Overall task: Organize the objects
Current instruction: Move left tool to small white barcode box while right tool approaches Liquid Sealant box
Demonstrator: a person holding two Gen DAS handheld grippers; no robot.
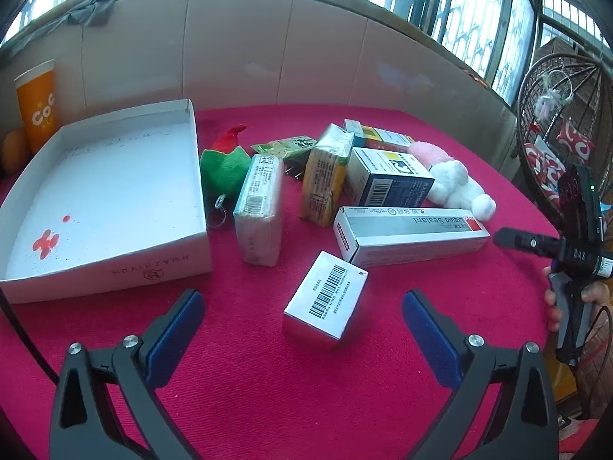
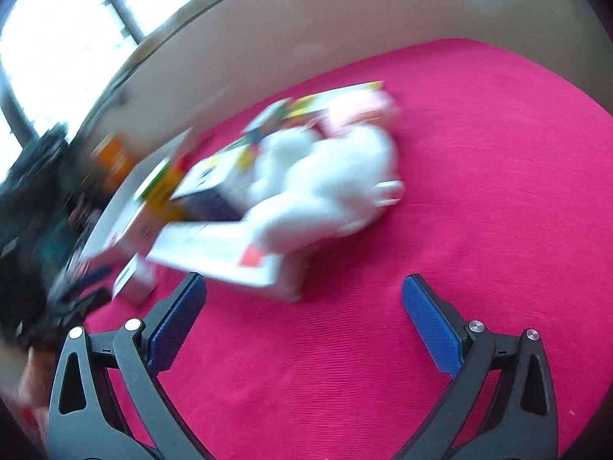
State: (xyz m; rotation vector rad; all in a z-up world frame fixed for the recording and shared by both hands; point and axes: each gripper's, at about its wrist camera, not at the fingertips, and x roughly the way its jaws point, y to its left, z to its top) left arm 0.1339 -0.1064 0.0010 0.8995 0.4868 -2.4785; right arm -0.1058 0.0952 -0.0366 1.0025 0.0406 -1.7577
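Nothing has been sorted into the white tray (image 1: 115,176) so far by the look of it; it sits bare at the left of the red worktop (image 1: 268,383). The left hand-held gripper (image 1: 302,322) is spread wide with nothing between its blue pads. The small barcode box (image 1: 325,299) is found straight ahead of it, just past the fingertips and roughly centred in the gap. Its long axis runs away from the camera, tilted a bit to the right, so the short width would be spanned if the approach were kept straight.

The right hand-held gripper (image 2: 302,303) is also released and empty. Its view is badly smeared, but a white plush (image 2: 329,184) and the long sealant box (image 2: 218,253) can be made out ahead and to the left. The barcode box is clearly nearer the left one.
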